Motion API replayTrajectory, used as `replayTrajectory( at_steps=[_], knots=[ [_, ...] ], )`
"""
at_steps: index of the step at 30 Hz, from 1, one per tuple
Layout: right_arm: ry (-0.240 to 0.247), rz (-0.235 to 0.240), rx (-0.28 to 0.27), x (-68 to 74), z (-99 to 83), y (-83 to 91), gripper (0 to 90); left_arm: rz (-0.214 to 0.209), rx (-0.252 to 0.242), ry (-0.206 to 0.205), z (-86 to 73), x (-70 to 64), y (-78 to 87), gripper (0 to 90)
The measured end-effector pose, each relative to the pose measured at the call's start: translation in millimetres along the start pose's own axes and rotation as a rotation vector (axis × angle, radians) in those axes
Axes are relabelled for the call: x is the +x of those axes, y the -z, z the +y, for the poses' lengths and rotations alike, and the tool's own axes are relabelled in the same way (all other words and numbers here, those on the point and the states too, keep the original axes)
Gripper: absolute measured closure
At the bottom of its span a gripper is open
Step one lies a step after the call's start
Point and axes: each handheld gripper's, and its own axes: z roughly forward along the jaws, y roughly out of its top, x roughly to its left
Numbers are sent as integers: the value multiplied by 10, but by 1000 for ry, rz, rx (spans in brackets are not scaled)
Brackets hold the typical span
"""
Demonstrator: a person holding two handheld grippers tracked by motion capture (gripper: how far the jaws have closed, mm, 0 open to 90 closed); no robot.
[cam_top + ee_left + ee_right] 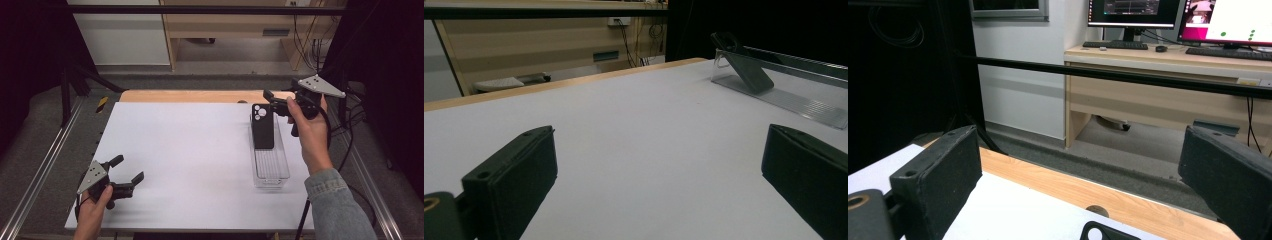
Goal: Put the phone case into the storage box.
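The black phone case (262, 126) leaned lengthwise in the clear tray (270, 172), its top just below the spread, empty right gripper (270, 99), while the empty, spread left gripper (127, 171) sat far off.

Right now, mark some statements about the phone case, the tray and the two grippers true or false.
1. The phone case leans in the clear tray. True.
2. The right gripper is shut on the phone case. False: its jaws stand open above the case's top end, holding nothing.
3. The left gripper is open, near the table's front left corner. True.
4. The tray sits on the table's left side. False: it sits on the right side.
5. The case lies flat on the bare table. False: it rests tilted inside the tray.
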Motion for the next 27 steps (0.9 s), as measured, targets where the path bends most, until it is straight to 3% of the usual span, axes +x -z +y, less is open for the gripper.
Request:
replayTrajectory(
  at_steps=[10,27],
  knots=[
    [36,1,-15,-51,-47,121,39,-8,-4,0,1,-2,5,14],
    [43,0,-32,-194,-83,357,35,-8,-5,3,-12,3,40,14]
  ],
)
